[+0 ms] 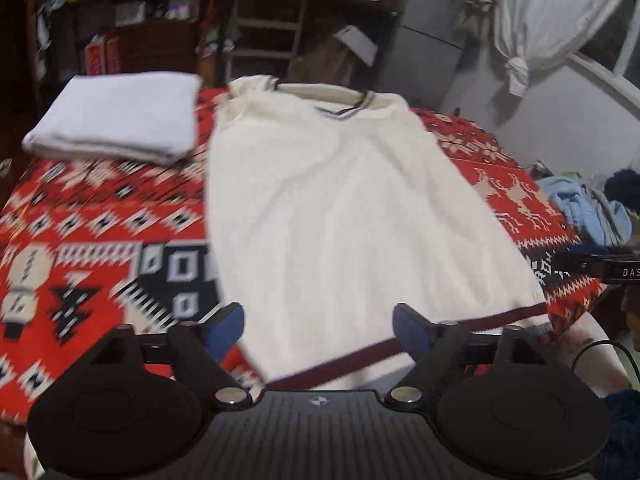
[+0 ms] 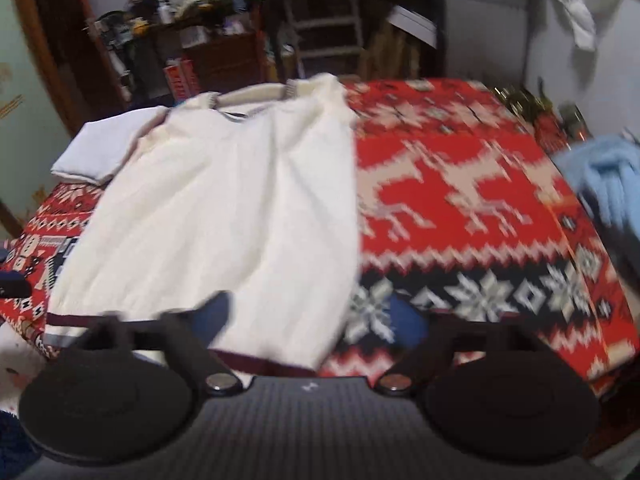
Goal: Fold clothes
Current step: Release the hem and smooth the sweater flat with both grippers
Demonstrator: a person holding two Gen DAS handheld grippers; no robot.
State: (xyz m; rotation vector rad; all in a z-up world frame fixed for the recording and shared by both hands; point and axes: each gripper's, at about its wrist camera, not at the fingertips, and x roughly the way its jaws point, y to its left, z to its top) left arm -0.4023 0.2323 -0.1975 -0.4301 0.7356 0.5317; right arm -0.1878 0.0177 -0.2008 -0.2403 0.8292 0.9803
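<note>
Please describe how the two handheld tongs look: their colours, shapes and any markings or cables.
Both tongs are black. The left tongs and the right tongs each have blue finger pads on jointed arms with silver pivot bolts, two round black discs and a ribbed body bearing a small white logo. The left view shows white letters "DAS" on the other tool and a thin black cable.

cream knit sweater [image 1: 340, 208]; woven patterned blanket [image 1: 100, 240].

A red patterned blanket [image 1: 100, 216] with reindeer and snowflakes covers the bed. Behind the blanket stand cluttered dark wooden shelves [image 1: 264, 32]. Right of the shelves, a grey fridge [image 1: 432, 20], then a knotted white curtain [image 1: 532, 28].
</note>
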